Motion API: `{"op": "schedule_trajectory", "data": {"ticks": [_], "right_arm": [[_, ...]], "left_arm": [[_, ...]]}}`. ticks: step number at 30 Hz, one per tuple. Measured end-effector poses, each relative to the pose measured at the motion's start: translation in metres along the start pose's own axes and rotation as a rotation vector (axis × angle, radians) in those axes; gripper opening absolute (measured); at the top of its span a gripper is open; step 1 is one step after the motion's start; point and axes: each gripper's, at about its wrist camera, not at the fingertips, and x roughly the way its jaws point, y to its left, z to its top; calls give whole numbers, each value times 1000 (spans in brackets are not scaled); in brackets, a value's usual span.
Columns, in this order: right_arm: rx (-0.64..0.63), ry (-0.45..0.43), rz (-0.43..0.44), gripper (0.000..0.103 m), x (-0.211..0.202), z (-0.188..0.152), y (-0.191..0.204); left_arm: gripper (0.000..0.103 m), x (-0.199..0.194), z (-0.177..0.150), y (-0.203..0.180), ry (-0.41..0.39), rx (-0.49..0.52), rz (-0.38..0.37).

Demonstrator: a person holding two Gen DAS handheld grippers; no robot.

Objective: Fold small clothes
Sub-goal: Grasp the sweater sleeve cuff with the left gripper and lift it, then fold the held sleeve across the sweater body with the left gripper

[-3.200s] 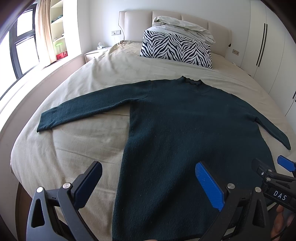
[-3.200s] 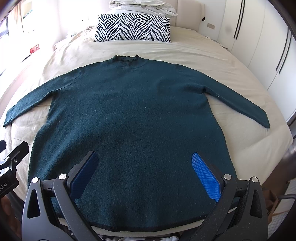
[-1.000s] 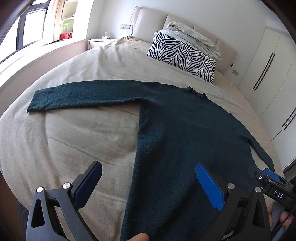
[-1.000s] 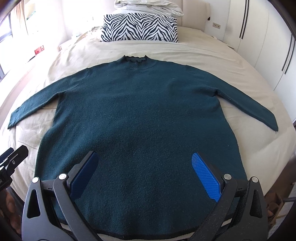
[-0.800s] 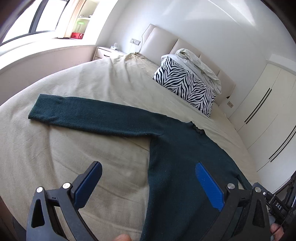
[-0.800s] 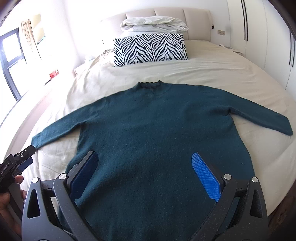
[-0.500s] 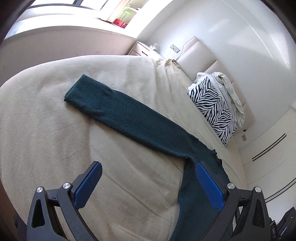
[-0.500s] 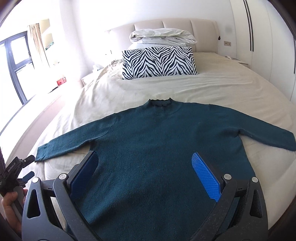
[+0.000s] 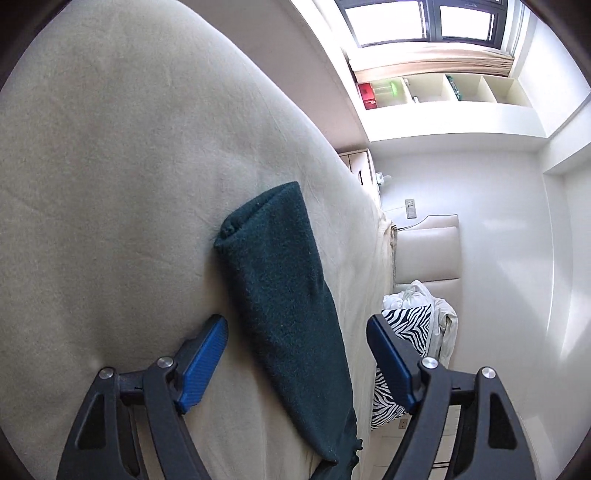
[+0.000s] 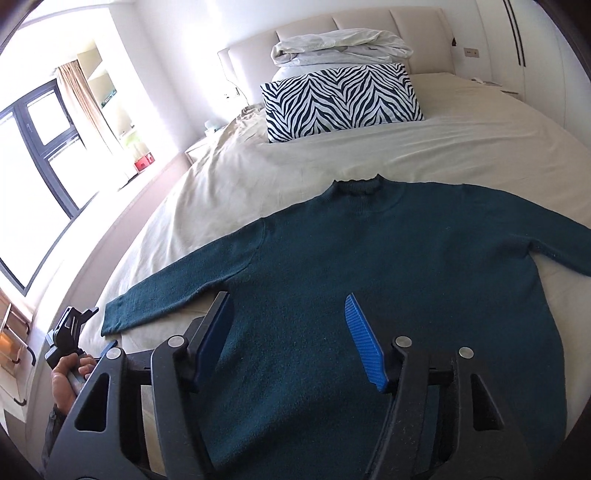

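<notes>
Left claw: left claw [image 9: 297,363] is partly spread and its jaws are closing. One sleeve [image 9: 280,306] of the sweater lies between its blue pads [image 9: 201,363]. The pads do not press on the sleeve. The pad on the bed side is just at the sheet, but I cannot tell if it touches.
Left claw from the other side: it [image 10: 72,325] sits low by the left edge of the bed, and a hand [image 10: 66,378] holds it. It is near the sleeve cuff [image 10: 110,319].
Right claw: right claw [image 10: 290,338] is partly spread and its jaws are closing. It is over the lower left part of the sweater body. Sweater cloth shows between the blue pads [image 10: 364,345], but I cannot tell if they touch it. It pinches nothing.
Sweater: dark green sweater [image 10: 388,288] lies flat on the bed [image 10: 461,136], front up. Its neck [image 10: 356,186] points to the head end. One sleeve runs out toward the left edge of the bed. The other sleeve runs off toward the right edge.
Edges: the sleeve cuff ends close to the left edge of the bed.
Open room: bare sheet lies between the neck and the zebra pillow [image 10: 340,99]. More bare sheet lies along the left side, past the sleeve.
Head end: a white blanket pile [image 10: 340,46] sits behind the zebra pillow, against the headboard [image 10: 421,22].
</notes>
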Motion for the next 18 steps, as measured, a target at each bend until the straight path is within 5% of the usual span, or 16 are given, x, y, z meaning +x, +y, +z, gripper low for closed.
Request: {"op": "schedule_trajectory", "data": {"ticks": [3,5,7,9,14,18], "right_arm": [[28,13,6,61,6,-4,-11],[43,15,5,57,8,-6,-17],[59,17,7,53,7,-7,-26],[77,15,7,47,7,-8,-37],[168,12,16,37,7,-7,-79],[250,20,53,34,13,-3,-115]], "left_arm": [[77,13,9,-1,-22,-29,11],[60,21,15,-7,-15,-13,15],[11,32,16,-13,25,4,46],[8,41,8,-31,28,69,71],[8,58,-67,-129,103,544,65],[9,73,-217,-186,173,1175,100]]}}
